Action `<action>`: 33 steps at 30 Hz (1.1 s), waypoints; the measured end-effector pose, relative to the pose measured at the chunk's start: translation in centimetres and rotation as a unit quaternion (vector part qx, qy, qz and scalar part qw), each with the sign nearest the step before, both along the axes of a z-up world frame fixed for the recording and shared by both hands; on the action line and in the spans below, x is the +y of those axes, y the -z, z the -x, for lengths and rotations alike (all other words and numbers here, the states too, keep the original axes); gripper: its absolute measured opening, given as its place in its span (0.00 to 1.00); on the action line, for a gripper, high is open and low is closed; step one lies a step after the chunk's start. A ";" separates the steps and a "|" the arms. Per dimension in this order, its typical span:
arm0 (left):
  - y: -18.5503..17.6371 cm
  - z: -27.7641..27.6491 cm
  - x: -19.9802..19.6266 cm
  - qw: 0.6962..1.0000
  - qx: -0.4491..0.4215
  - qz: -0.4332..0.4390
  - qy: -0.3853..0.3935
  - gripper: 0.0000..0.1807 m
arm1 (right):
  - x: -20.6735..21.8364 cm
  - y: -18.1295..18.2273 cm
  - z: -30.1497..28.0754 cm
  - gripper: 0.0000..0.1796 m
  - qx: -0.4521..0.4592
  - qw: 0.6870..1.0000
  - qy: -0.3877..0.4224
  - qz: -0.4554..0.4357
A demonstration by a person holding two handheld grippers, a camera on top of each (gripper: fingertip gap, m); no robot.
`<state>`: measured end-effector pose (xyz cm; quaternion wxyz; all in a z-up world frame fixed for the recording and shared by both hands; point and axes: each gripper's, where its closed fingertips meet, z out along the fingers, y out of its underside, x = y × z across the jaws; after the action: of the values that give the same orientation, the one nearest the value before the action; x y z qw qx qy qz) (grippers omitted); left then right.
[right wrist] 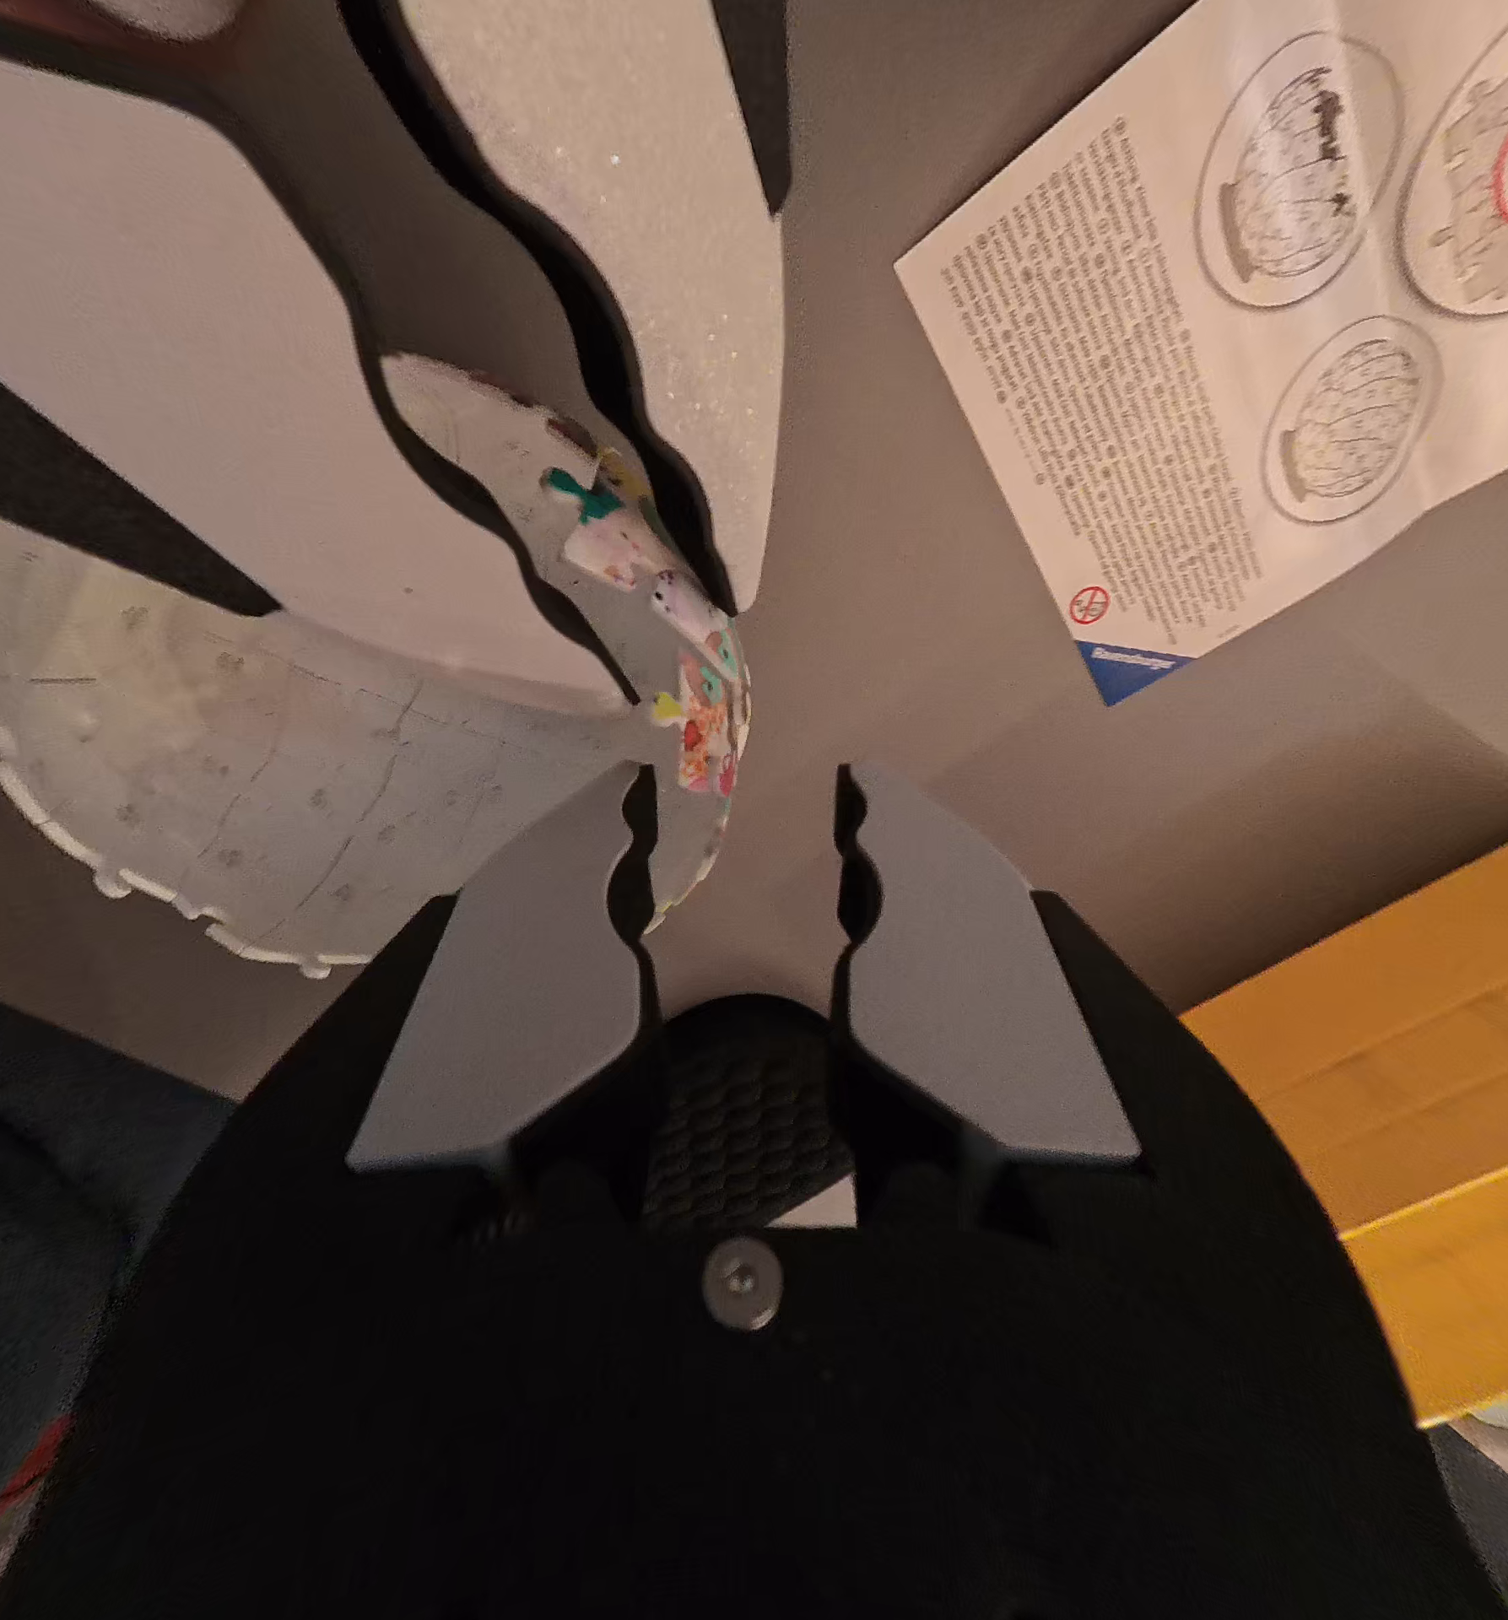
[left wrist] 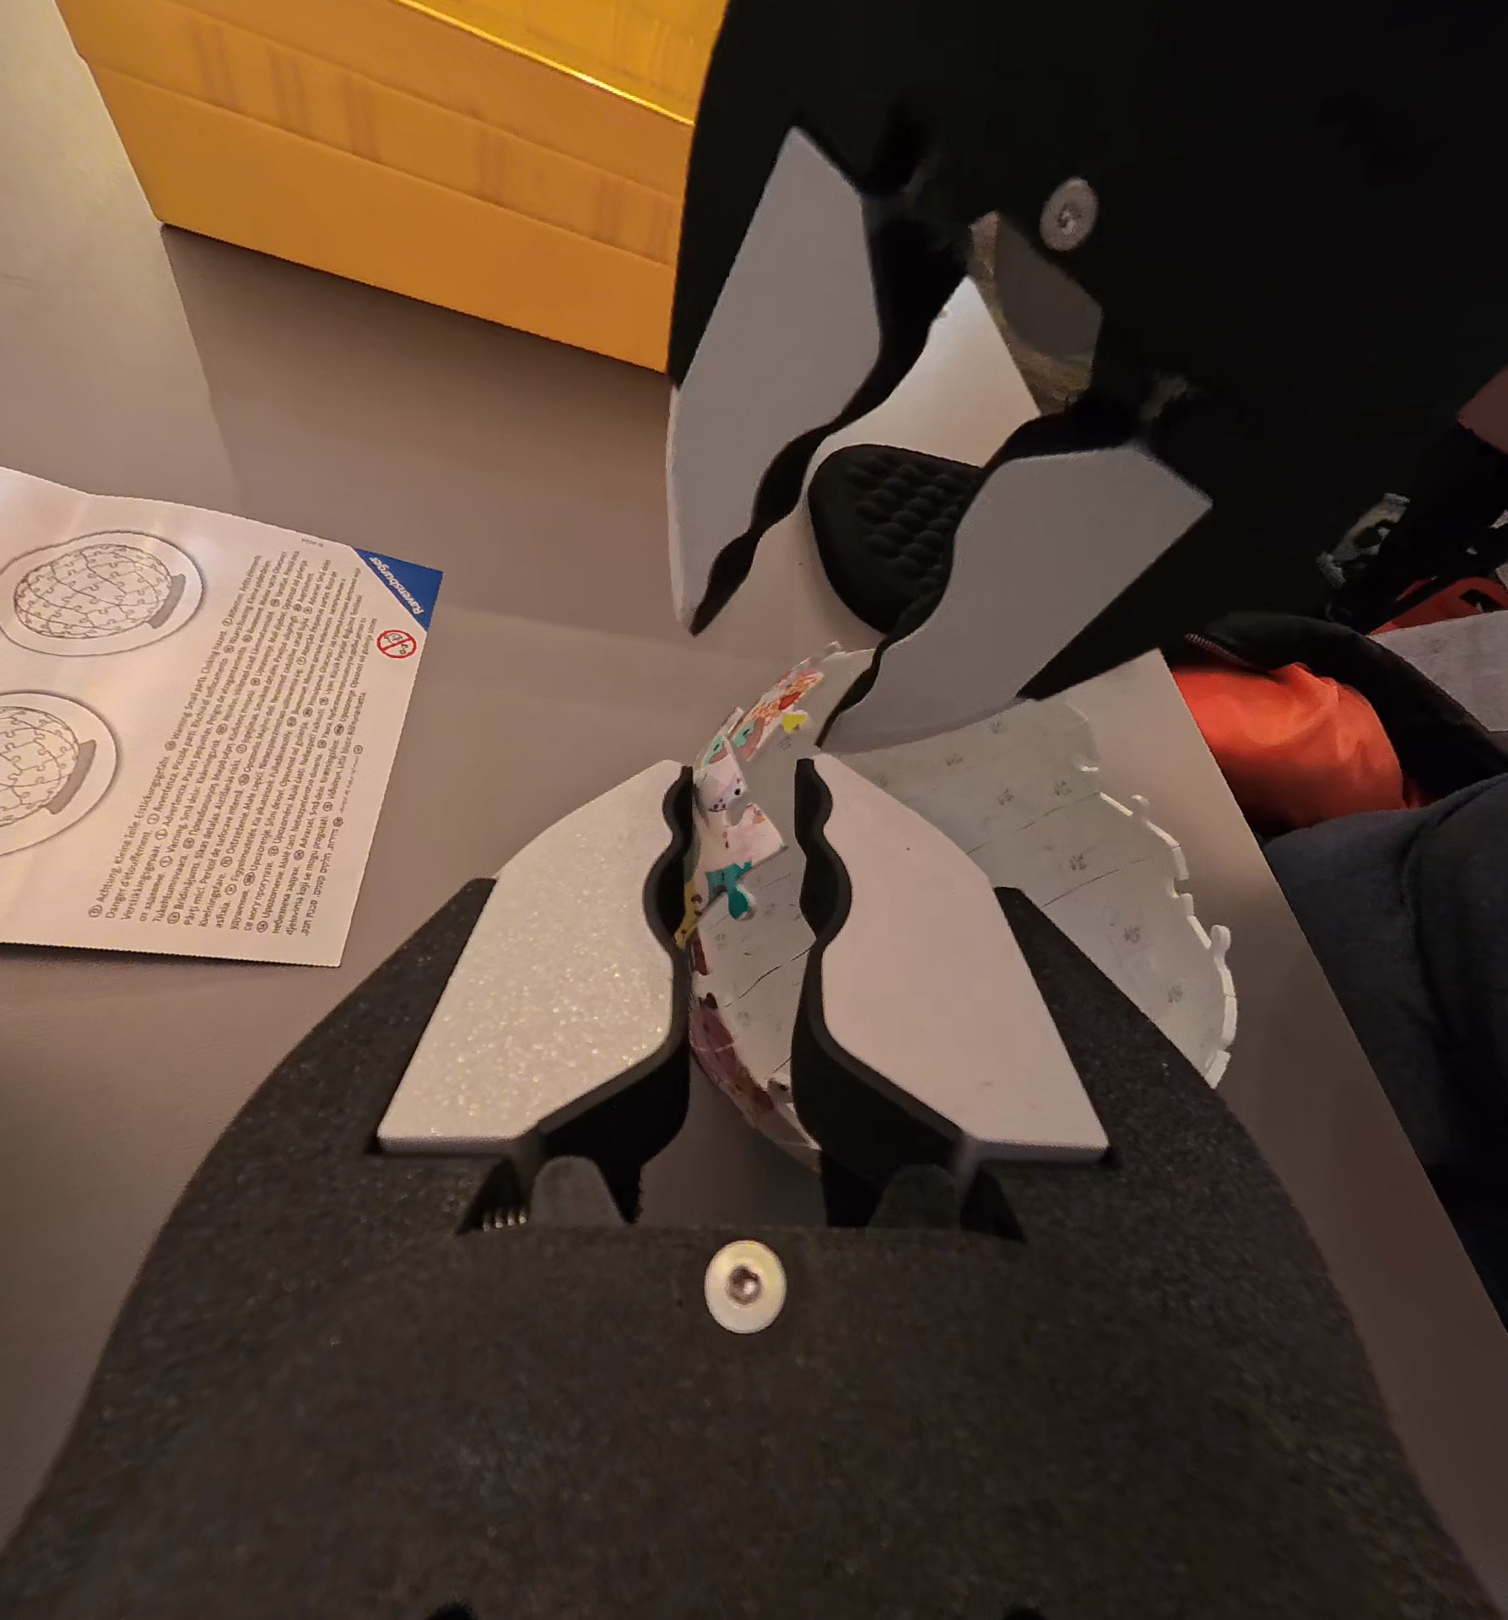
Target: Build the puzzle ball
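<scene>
Left wrist view shows the left tongs (left wrist: 737, 780) closed narrow on the rim of the puzzle ball shell (left wrist: 1074, 850), a half-built curved section with its printed outside toward the instruction sheet (left wrist: 163, 701) and its pale numbered inside turned away from it. The right tongs (left wrist: 763, 688) come in from beyond the shell — jaws spread, one finger lying against the shell's upper edge, nothing pinched between them. A yellow box (left wrist: 399, 166) sits beyond the shell on the grey tabletop (left wrist: 312, 421).

Right wrist view looks down over the same shell (right wrist: 233, 789). The right tongs (right wrist: 741, 771) stand wide apart, one finger touching the shell's coloured edge and the other clear of it toward the sheet (right wrist: 1259, 333); the left tongs (right wrist: 689, 649) grip the rim from above. No loose piece is visible in either view.

Judging by this, the step is steadying or re-gripping the shell. It would go best with the left hold kept firm but light — the interlocked pieces likely flex apart under pressure — and the right fingers closed squarely across the rim, not on a protruding tab.
</scene>
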<state>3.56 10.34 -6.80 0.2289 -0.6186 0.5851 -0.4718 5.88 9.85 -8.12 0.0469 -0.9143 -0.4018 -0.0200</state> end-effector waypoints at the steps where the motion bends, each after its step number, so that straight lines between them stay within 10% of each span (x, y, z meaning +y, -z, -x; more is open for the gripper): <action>1: 0.0 0.0 0.0 1.000 0.001 -0.001 0.000 0.12 | 0.0 0.0 0.1 0.23 0.004 1.000 -0.001 0.008; 14: -1.5 0.2 0.0 1.000 -0.028 0.005 -0.001 0.15 | 1.7 -7.2 -0.6 0.24 0.112 0.981 -0.030 -0.157; 21: -4.5 1.1 -0.1 0.998 -0.069 -0.002 0.000 0.21 | -3.4 -14.2 -2.8 0.18 0.348 0.827 -0.043 -0.440; 26: -6.9 1.8 -0.3 0.995 -0.102 -0.021 -0.003 0.24 | -7.0 -11.4 -5.1 0.45 0.445 0.772 0.023 -0.453; 28: -8.2 2.2 -0.5 0.992 -0.121 -0.030 -0.002 0.25 | -7.8 -11.5 -5.1 0.36 0.501 0.738 0.032 -0.451; 30: -9.8 2.7 -0.8 0.988 -0.147 -0.039 -0.002 0.25 | -8.9 -13.1 -5.1 0.06 0.535 0.697 0.008 -0.478; 33: -12.5 3.9 -1.3 0.978 -0.199 -0.056 -0.002 0.25 | -9.7 -16.0 -5.2 0.00 0.510 0.654 -0.016 -0.558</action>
<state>-0.31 9.03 5.72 0.3756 -0.5000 0.5521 -0.5515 11.11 0.19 7.90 0.7465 -0.5754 -0.2422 0.2300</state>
